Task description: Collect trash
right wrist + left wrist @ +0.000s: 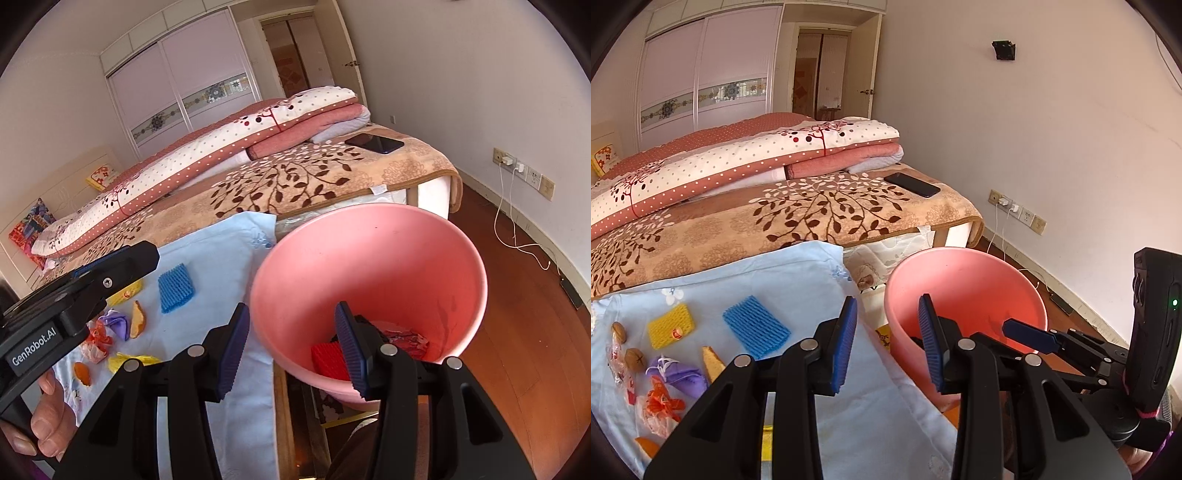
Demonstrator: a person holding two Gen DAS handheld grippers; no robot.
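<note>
- Trash lies scattered on your cloth-covered worktop [849, 398]: in the left wrist view, a blue foam net [756, 325], a yellow foam net [670, 325], two walnuts [635, 357] and wrappers; your left hand-held gripper [888, 343] gapes empty.
- The right wrist view alone shows the pink bin [369, 266] holding a red foam net [330, 360] and crumpled red wrappers, partly hidden by your right hand-held gripper [291, 350], fingers apart, empty.
</note>
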